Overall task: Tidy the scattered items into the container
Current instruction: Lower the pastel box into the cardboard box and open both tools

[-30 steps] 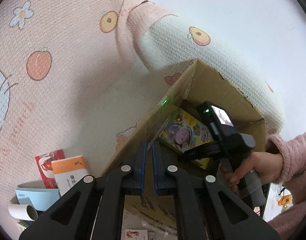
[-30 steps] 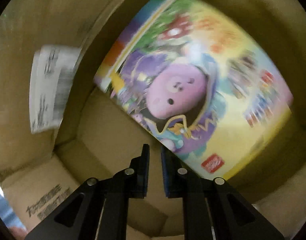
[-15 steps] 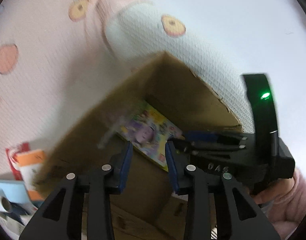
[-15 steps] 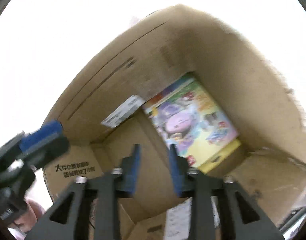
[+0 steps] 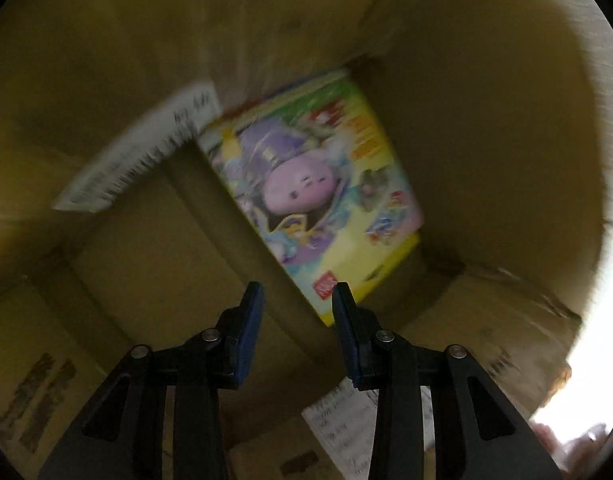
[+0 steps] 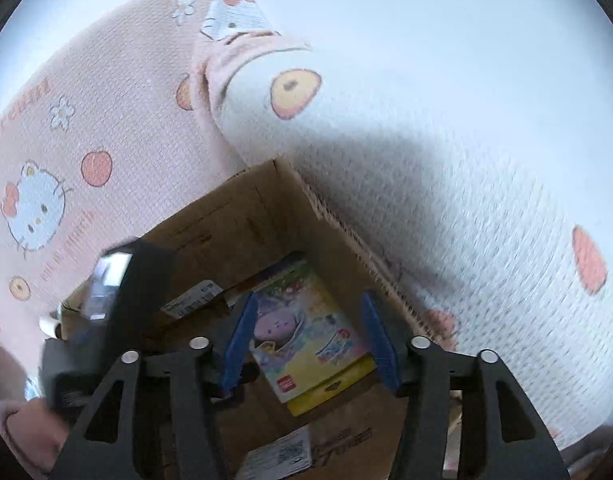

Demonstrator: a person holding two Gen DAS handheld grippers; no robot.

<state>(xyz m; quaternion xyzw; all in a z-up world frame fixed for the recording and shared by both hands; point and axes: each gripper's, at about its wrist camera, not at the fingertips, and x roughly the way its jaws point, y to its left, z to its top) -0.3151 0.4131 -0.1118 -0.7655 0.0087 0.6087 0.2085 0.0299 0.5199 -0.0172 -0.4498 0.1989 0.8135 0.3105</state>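
L gripper (image 5: 294, 308) is hanging inside the cardboard box (image 5: 486, 128), jaws partly open, holding nothing. Colourful toy pkg (image 5: 314, 192) is lying centre frame on the box floor. R gripper (image 6: 310, 344) is hovering above, wide open, empty. Probably between placements; next: fetching another item outside.

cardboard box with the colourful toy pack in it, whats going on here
A person with a handheld gripper in each hand is tidying items into the brown cardboard box. The colourful cartoon toy box with the purple character already lies inside, against one wall. The left gripper reaches down into the box, jaws open and empty. The right gripper hovers above the opening, jaws wide and holding nothing. The box sits on a pink and white patterned blanket.
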